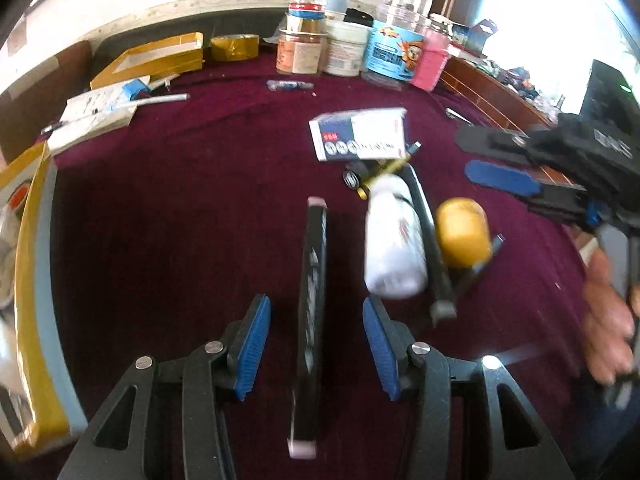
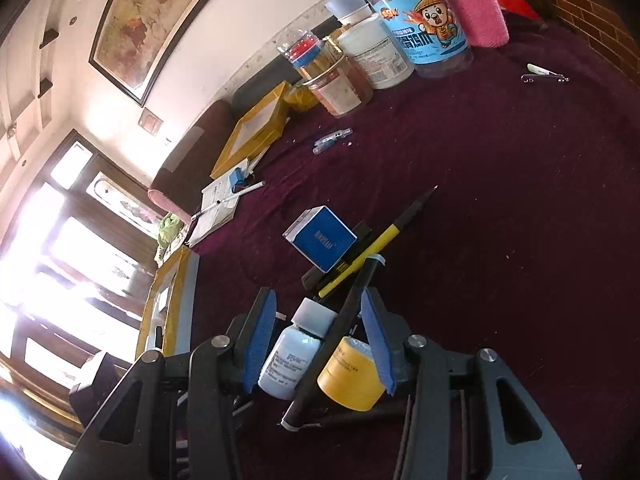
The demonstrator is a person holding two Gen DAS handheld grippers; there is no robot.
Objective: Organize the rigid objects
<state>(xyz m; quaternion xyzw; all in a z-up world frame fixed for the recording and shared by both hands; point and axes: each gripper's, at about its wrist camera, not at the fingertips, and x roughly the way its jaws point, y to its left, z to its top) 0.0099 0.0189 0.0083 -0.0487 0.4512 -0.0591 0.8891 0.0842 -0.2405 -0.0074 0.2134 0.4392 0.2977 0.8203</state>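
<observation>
cloth (image 2: 500,200): maroon, matt, napped | jar (image 2: 428,40): clear glossy plastic | box (image 2: 324,240): glossy card

Left gripper (image 1: 316,344) pointed steeply down, blue pads (image 1: 252,346) parted, gripping nothing. Right gripper (image 2: 320,346) angled down, jaws parted; bare hand (image 1: 608,320) on its grip, blurred.

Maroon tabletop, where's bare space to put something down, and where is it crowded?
Free: the wide cloth between the white booklet and the black bar, and the stretch right of the yellow-handled tool. Crowded: the jars along the back and the white bottle cluster.
</observation>
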